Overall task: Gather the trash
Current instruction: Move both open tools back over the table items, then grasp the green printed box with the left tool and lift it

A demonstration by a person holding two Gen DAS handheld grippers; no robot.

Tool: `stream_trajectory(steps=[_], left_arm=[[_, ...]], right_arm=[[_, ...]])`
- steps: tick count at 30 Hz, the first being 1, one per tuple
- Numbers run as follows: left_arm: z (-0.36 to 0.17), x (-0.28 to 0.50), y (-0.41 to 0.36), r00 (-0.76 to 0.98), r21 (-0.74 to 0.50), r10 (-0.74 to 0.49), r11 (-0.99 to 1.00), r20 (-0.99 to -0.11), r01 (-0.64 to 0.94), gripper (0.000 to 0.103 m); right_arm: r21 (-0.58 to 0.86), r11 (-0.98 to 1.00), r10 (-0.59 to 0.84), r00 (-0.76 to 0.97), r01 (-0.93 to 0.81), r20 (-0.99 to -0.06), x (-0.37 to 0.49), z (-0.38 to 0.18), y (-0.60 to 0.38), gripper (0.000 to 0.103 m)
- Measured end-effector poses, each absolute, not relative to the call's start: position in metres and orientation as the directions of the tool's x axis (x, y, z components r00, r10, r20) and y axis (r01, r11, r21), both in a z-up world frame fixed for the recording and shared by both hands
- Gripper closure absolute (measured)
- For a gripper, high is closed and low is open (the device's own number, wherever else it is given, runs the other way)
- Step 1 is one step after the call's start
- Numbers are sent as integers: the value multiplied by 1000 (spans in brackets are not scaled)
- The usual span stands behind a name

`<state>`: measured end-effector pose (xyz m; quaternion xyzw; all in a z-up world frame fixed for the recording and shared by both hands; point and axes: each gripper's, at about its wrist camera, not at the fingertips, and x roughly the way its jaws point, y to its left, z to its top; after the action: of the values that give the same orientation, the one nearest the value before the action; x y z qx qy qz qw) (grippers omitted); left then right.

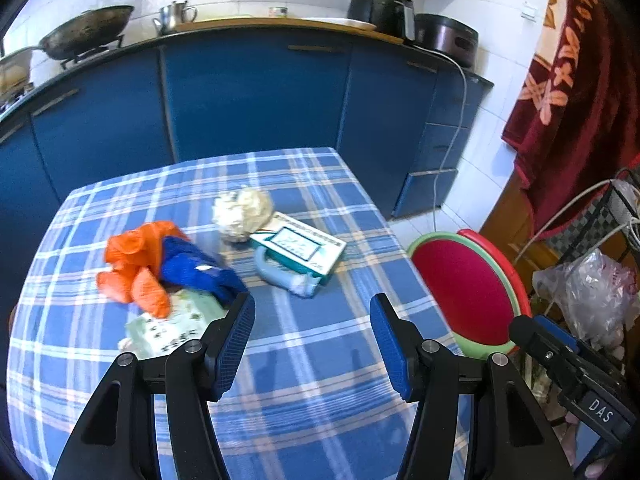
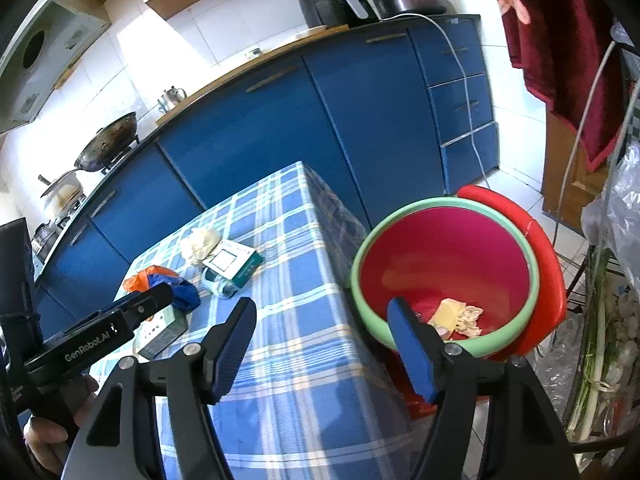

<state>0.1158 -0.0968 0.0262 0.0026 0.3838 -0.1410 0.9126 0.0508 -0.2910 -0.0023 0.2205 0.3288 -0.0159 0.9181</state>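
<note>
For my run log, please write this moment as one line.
left tongs: open, empty | right tongs: open, empty | basin: crumpled paper inside | table: trash remains

A blue plaid cloth (image 1: 312, 360) covers the counter in the foreground. Behind it runs a row of blue cabinet doors (image 1: 256, 92) under a dark worktop edged in wood. On that worktop a blackened wok (image 1: 86, 34) sits on a burner at the left, a steel kettle (image 1: 174, 16) stands near it, and a black air fryer (image 1: 382, 4) stands just beside a dark rice cooker (image 1: 448, 38) at the right end. A white cable (image 2: 466, 92) hangs from the cooker down the drawer fronts. A dark red towel with a pale flower pattern (image 1: 572, 80) hangs at the right. A range hood (image 2: 44, 56) is mounted on the white tiled wall.
</note>
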Motion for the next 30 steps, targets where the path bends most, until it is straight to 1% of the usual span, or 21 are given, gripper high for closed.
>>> stream_trajectory(steps=[11, 20, 25, 30], left_arm=[[30, 104, -43, 698, -92, -168, 985, -697, 145, 42], [17, 103, 8, 694, -92, -87, 995, -715, 30, 42], [3, 105, 21, 674, -93, -68, 996, -736, -1, 42], [-10, 112, 21, 649, -103, -81, 995, -756, 4, 41]], right_arm=[[398, 911, 181, 763, 107, -620, 61, -7, -255, 27], [386, 919, 204, 743, 78, -637, 68, -12, -232, 25], [377, 923, 206, 730, 77, -652, 72, -16, -225, 24], [369, 926, 204, 722, 76, -662, 75, -18, -221, 24]])
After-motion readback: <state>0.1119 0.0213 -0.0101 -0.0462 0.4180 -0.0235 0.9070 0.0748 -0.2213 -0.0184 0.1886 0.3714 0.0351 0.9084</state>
